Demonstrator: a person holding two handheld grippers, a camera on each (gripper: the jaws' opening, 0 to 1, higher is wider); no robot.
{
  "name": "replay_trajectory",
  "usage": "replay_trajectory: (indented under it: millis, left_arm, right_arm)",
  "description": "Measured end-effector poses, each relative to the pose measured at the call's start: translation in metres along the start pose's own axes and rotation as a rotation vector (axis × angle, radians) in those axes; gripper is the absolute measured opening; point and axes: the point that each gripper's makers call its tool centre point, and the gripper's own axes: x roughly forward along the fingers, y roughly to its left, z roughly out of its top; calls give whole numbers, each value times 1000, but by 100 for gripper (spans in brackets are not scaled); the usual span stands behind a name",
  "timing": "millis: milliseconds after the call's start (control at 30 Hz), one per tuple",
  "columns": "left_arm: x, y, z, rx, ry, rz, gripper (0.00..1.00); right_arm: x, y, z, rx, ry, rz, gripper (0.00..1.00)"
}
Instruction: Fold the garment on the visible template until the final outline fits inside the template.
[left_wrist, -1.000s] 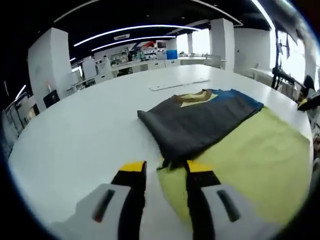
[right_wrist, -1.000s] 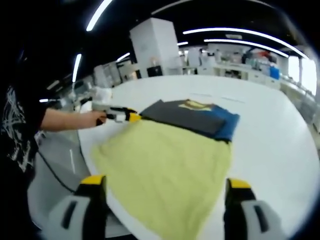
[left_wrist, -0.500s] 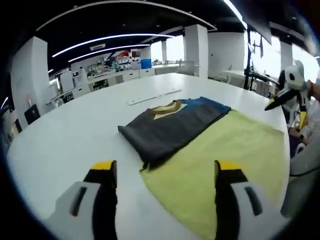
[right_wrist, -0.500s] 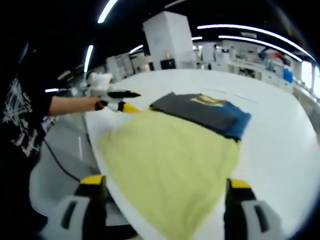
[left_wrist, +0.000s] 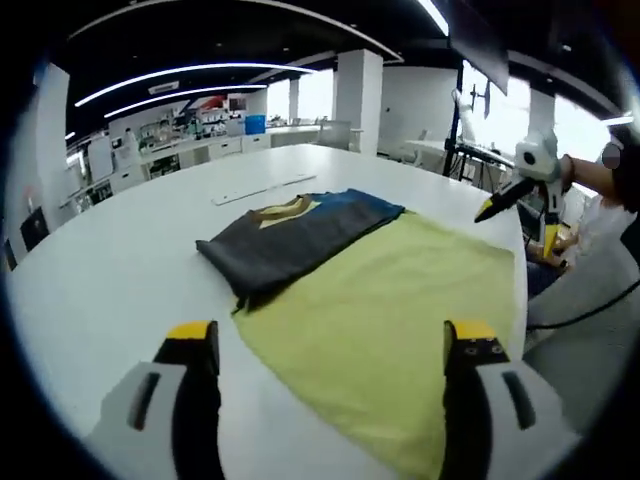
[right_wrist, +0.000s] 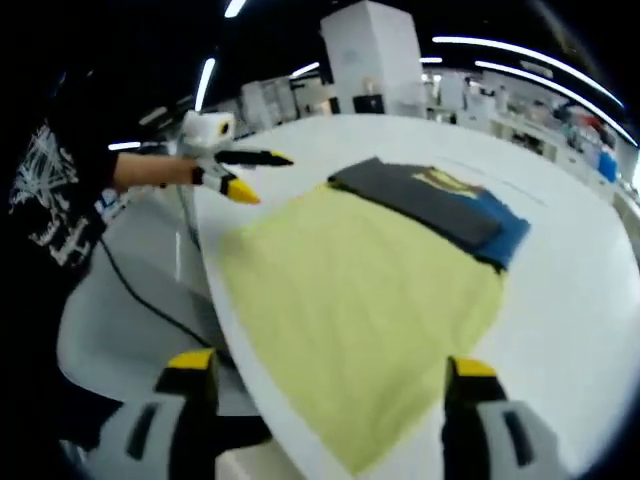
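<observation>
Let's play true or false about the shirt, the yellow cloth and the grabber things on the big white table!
1. The dark garment is folded and lies at one end of the yellow template. True.
2. The left gripper is squeezing the garment. False: its jaws are wide apart and hold nothing.
3. The table is white. True.
4. The right gripper is shut on the yellow template. False: its jaws stand open, with nothing held between them.
5. The garment has some blue on it. True: blue shows along one edge.
</observation>
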Motion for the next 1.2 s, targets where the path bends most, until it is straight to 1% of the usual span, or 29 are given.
replay_trajectory:
  millis: [33,133,167,233,300,367,467,567,700,800,933,1000,1067,1200]
  left_arm:
    - [-2,-2,-5,1,4,-9,90]
    - [-9,-15,-12,4,19,-41,88]
    - [-11,-19,-17,13,32,-57,86]
    - [-14,-23,-23,5,34,-78,85]
    - [-18,-29,-26,6,41,-88,85]
    - [-20,-34,-30,26,59,-95,82]
    - [-22,-48,-32,30,64,-118,81]
    - [-24,-59,-38,43,84,-139,75]
    - [-26,-70,-46,38,89,-166,65]
    - [-27,-80,-52,79,118,-185,59]
    - [-28,-86,-55,102,135,-203,53]
    - [-29,-88,-58,128,151,-208,49]
    - [-30,-89,-62,156,171,-214,47]
    - [-33,-89,-70,196,202,-219,41]
  right_arm:
    - [0,1,-2,-3,8,4,91]
    - [1,5,-7,-24,22,17,89]
    - [2,5,-8,-28,26,18,88]
    - [3,5,-12,-43,39,23,85]
    - [5,6,-15,-50,46,26,82]
    - [5,7,-17,-52,51,27,79]
    - [4,4,-23,-61,56,18,75]
    - [2,1,-28,-60,61,11,71]
    - [0,-1,-36,-59,66,-2,66]
    - [-1,-1,-42,-66,74,-3,62]
    - [-2,-4,-46,-81,89,-17,54]
    - [-2,-5,-47,-85,88,-21,53]
    - [-2,-5,-49,-99,96,-26,52]
    - [-3,-9,-57,-137,133,-43,49]
